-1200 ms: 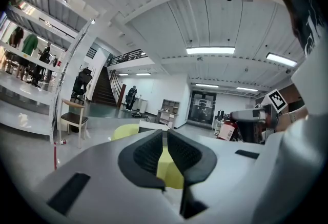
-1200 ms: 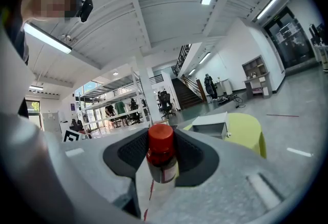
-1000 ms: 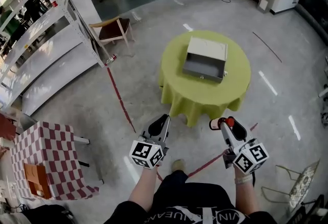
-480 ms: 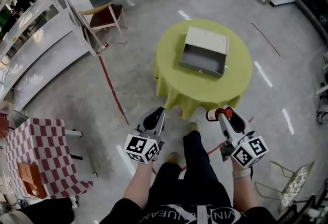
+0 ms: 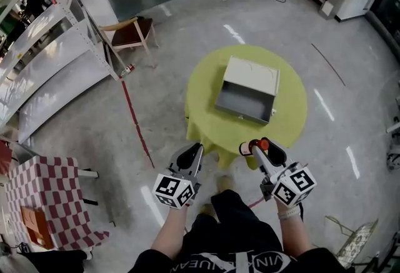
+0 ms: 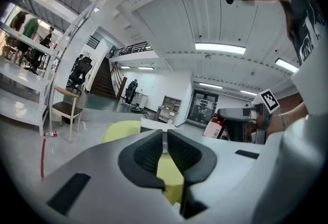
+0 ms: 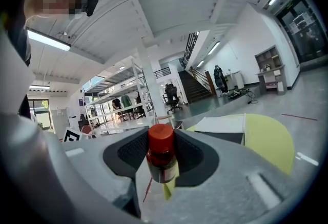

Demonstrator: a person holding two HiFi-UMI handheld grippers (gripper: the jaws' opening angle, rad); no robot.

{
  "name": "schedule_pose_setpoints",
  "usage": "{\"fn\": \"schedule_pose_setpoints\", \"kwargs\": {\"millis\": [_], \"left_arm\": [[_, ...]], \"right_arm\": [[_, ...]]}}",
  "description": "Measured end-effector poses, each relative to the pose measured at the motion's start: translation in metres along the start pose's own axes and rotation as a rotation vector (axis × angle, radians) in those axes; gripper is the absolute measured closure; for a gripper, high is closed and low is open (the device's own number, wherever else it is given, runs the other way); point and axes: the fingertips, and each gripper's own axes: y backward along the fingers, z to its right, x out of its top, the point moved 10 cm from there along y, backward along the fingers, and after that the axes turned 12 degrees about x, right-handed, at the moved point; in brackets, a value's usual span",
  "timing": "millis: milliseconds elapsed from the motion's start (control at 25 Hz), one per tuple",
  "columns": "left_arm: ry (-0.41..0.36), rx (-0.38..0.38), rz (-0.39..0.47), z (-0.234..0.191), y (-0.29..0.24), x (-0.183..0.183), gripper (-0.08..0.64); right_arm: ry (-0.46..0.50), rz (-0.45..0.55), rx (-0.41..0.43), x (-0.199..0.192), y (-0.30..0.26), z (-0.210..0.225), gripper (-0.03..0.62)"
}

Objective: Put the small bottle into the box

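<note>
— Where's the small bottle [image 7: 161, 159]?

— Upright between the jaws of the right gripper [image 5: 255, 147], which are clamped on its sides. Its red cap pokes out above them. It is not in the box [image 5: 247, 92] yet.

— And the left gripper [image 5: 190, 157]?

— Its jaws are pressed together, with nothing between them.

— What has changed over the last second?

— The person has walked up to the table. The round table [image 5: 203, 109] with its yellow-green cloth was well ahead of both grippers. In the head view its near edge now sits just beyond their tips, and the bottle overlaps the hanging cloth. The open grey box lies in the same spot on the table, its pale lid at the far side. Both grips look the same as before.
</note>
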Motion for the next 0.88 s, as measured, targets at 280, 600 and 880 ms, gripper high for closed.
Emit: {"fn": "schedule_pose_setpoints", "kwargs": {"millis": [280,600,880], "left_arm": [[0.002,-0.009,-0.038,0.011,-0.052,-0.005,0.528],[0.009,-0.005,-0.073,0.021,-0.099,-0.018,0.528],[-0.029,-0.01,-0.101,0.038,-0.131,-0.027,0.528]], "right_arm": [[-0.036,-0.034,0.027,0.003,-0.016,0.048,0.445],[-0.061,-0.068,0.043,0.003,-0.03,0.096,0.445],[-0.027,-0.118,0.08,0.01,-0.035,0.13,0.445]]}}
